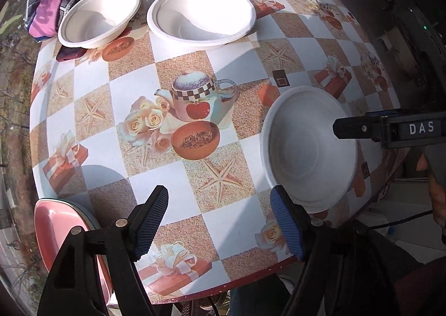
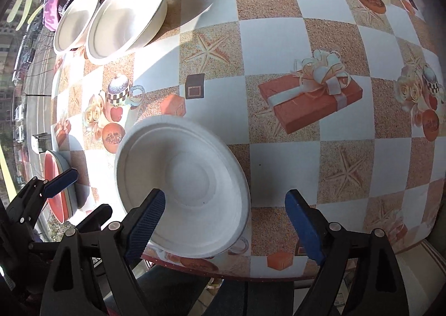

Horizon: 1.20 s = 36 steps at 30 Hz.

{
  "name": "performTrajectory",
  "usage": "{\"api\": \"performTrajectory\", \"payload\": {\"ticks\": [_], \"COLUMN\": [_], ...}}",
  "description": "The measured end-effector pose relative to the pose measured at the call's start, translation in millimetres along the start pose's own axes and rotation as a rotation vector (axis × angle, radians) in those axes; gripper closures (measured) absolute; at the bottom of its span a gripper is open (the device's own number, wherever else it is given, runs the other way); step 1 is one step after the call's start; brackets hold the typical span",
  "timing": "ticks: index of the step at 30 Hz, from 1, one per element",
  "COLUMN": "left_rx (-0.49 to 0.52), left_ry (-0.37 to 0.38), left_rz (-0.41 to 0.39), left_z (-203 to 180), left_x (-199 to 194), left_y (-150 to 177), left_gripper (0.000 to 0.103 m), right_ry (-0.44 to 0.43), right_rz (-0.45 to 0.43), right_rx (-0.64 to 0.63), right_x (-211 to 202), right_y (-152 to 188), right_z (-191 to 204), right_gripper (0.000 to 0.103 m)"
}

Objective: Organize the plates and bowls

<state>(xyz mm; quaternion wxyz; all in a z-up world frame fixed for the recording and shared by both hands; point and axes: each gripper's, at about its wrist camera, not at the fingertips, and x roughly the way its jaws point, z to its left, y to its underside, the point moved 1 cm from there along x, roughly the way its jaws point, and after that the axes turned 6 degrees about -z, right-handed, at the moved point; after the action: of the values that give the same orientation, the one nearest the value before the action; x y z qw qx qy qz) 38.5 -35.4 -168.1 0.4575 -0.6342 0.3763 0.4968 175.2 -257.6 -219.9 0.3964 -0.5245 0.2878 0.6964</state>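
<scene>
Resting beside the wide-open right hand-held gripper (image 2: 224,215), white bowl (image 2: 181,190) lies unheld

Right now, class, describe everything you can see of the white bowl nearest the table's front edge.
The bowl is plain matte white, seemingly moulded paper pulp, with a flat rolled rim and stepped rings down to a round base. It is empty and sits upright on the patterned tablecloth, close to the table's edge, in shade. Neither tool holds it: both pairs of jaws stand open, with one right finger over its rim.
</scene>
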Motion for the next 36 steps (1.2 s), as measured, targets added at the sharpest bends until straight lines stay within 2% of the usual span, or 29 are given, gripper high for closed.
{"api": "performTrajectory", "payload": {"ticks": [6, 13, 15, 28, 36], "left_rx": [-0.096, -0.122, -0.128, -0.165, -0.224], "left_ry": [-0.019, -0.056, -0.061, -0.099, -0.112], "left_rz": [-0.019, -0.046, -0.047, -0.056, -0.096], "left_z": [24, 30, 32, 45, 61], "left_x": [-11, -3, -3, 2, 7], "left_y": [-5, -24, -28, -52, -97], "left_gripper": [0.024, 0.024, 0.024, 0.024, 0.024], "right_ry": [0.019, 0.036, 0.036, 0.047, 0.052], "right_rz": [-0.033, -0.059, -0.063, -0.063, -0.056], "right_rx": [0.057, 0.071, 0.071, 0.001, -0.072], "right_x": [-19, -49, -39, -20, -10], "right_y": [-9, -38, -42, -71, -102], "right_z": [-22, -32, -14, 25, 53], "right_gripper": [0.014, 0.014, 0.014, 0.014, 0.014]}}
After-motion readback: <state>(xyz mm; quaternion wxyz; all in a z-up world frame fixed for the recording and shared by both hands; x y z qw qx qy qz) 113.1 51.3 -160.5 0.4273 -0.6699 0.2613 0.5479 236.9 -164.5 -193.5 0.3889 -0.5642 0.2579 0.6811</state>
